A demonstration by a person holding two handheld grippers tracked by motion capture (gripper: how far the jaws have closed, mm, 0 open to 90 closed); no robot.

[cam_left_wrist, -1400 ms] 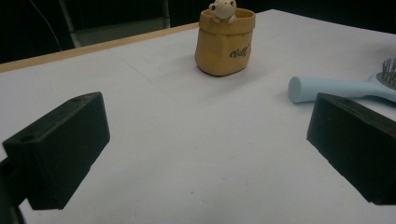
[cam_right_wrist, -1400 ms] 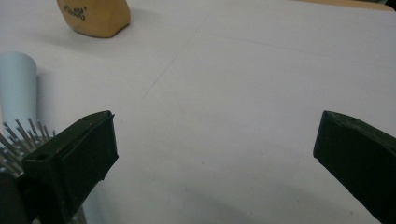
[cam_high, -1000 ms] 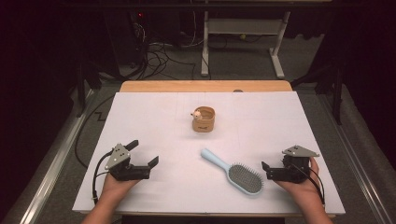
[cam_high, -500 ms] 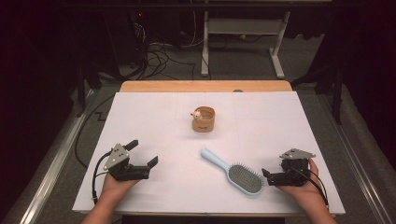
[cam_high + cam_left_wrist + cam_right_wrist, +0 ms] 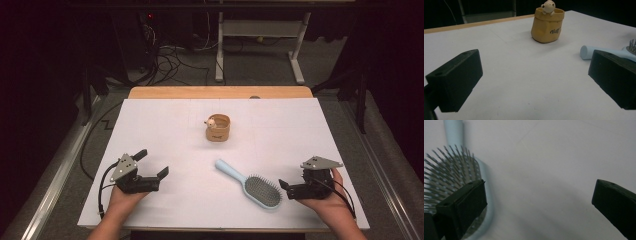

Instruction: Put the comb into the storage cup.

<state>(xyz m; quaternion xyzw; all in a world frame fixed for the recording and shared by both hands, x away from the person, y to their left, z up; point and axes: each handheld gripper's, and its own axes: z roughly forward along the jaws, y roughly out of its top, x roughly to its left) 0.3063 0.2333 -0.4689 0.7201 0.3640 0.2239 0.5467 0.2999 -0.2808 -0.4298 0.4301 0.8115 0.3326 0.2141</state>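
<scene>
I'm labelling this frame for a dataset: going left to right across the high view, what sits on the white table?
left gripper → yellow bag-shaped pot → light blue hairbrush → right gripper

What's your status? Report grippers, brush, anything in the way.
Left gripper open, empty, off to the side. Right gripper open beside the brush head, not gripping. Cup stands well behind, nothing blocking.
</scene>
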